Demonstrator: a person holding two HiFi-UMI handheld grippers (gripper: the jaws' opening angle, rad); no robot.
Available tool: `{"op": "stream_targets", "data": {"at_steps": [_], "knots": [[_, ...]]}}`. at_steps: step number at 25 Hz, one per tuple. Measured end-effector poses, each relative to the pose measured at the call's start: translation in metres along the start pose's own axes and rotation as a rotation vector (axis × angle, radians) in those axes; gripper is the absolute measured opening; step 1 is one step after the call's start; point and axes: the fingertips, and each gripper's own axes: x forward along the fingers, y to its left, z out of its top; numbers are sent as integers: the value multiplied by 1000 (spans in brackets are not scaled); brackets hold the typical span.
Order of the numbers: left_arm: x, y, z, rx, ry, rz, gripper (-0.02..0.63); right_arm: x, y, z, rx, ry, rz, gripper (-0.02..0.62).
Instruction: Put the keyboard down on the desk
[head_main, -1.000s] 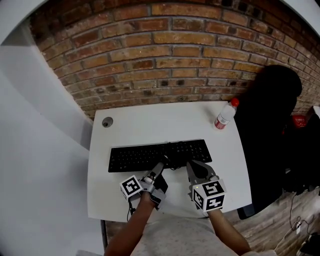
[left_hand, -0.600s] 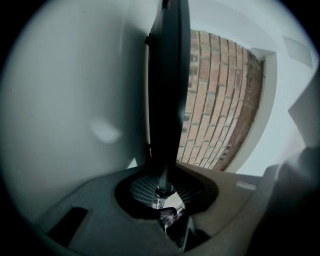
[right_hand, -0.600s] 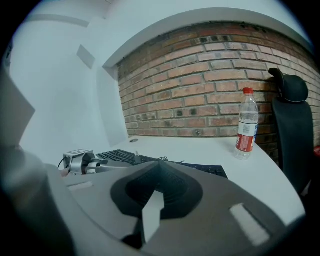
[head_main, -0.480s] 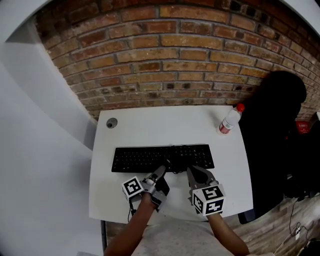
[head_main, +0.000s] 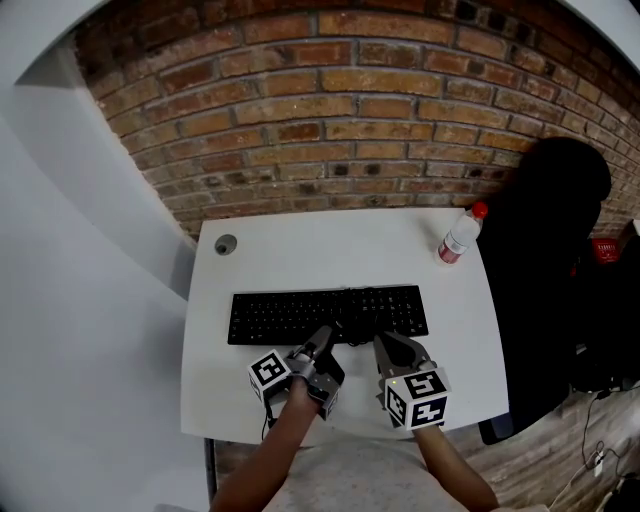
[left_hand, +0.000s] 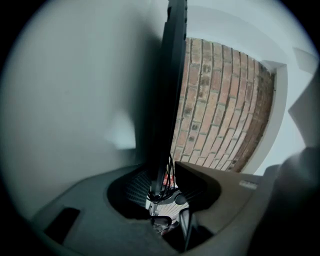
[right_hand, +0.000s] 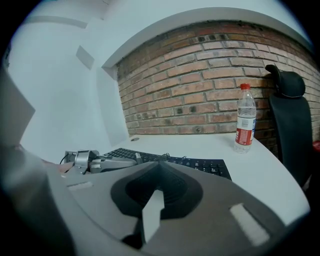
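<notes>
The black keyboard (head_main: 328, 314) lies flat on the white desk (head_main: 300, 255), roughly parallel to the brick wall. My left gripper (head_main: 322, 348) is rolled on its side at the keyboard's front edge. In the left gripper view the keyboard (left_hand: 170, 90) runs edge-on between the jaws of the left gripper (left_hand: 162, 187), which are opening, and a gap shows beside it. A dark cable loop hangs there too. My right gripper (head_main: 385, 345) sits shut just in front of the keyboard's right half. In the right gripper view the right gripper (right_hand: 160, 164) has the keyboard (right_hand: 200, 164) beyond its tips.
A clear water bottle (head_main: 460, 235) with a red cap stands at the desk's back right corner. A black office chair (head_main: 545, 260) is beside the desk's right edge. A round cable hole (head_main: 226, 243) is at the back left. The brick wall (head_main: 350, 120) stands behind.
The left gripper's jaws have spread apart at the keyboard's front edge. The keyboard stays flat in the same place, and the right gripper has barely moved.
</notes>
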Motion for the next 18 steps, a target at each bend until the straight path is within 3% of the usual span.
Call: {"op": "stream_targets", "data": {"at_steps": [9, 18], "knots": [[-3, 2, 1, -40, -70, 55, 192, -2, 4, -6, 9, 5, 1, 9], [-9, 4, -4, -41, -64, 87, 242, -5, 7, -7, 20, 3, -10, 9]]}}
